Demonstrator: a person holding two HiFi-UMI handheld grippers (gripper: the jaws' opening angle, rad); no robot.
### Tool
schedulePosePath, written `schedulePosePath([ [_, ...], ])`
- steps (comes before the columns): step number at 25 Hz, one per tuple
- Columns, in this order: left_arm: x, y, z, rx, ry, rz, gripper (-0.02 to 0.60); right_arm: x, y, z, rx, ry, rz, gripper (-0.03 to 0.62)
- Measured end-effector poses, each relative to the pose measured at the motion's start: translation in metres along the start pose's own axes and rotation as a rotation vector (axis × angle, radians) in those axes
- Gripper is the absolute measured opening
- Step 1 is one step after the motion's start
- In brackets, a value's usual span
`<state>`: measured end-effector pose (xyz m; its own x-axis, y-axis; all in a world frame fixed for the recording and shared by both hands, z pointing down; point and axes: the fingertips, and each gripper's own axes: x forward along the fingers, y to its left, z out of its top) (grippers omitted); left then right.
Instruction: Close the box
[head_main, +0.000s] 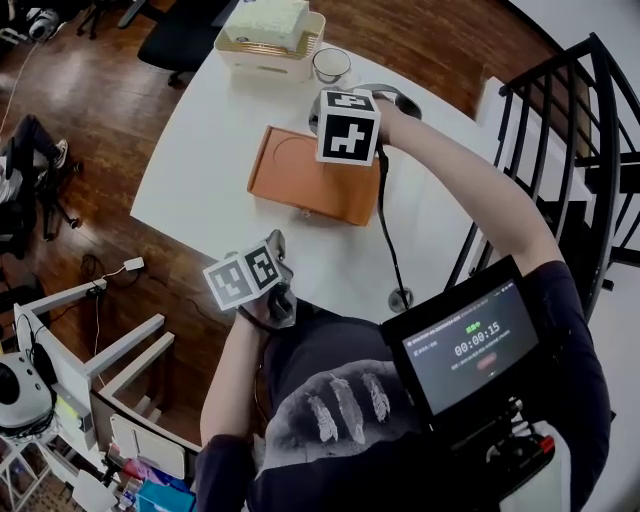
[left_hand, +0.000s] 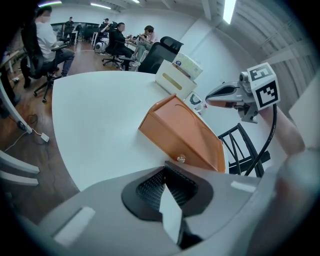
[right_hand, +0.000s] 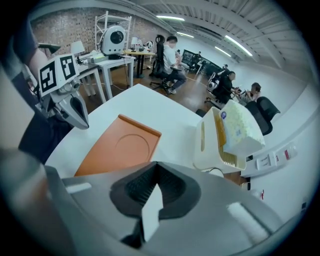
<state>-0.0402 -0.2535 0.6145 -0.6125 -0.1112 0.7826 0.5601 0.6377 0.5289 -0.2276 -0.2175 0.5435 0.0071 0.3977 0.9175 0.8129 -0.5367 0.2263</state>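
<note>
White round table (head_main: 200, 160) fills my head view, with wood floor around it and a black railing (head_main: 590, 150) at 3 o'clock. The orange box (head_main: 315, 175) lies flat near the table's middle. Its lid looks already down, and its small knob (left_hand: 181, 158) faces 6 o'clock. A tissue holder (head_main: 270, 40) sits at 12 o'clock from it and a cup (head_main: 331, 65) at 1 o'clock.

My left gripper (left_hand: 167, 197) hangs off the table's edge at 7 o'clock from the box, jaws together on nothing. My right gripper (right_hand: 150, 200) hovers over the box's far right corner, jaws likewise pressed together and empty.

I judge the main risk is pushing on a lid that may not be fully seated: the tabletop looks slick, so the box could skate toward the edge. The cable (head_main: 385, 220) trailing past the box's right end could also snag it.
</note>
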Motion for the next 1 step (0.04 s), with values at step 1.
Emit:
schedulePosePath([
  [1,-0.002,0.0008,-0.0009,-0.002,-0.002,0.002,0.015,-0.0035,0.0,0.0027,-0.006,-0.004,-0.007,0.005],
])
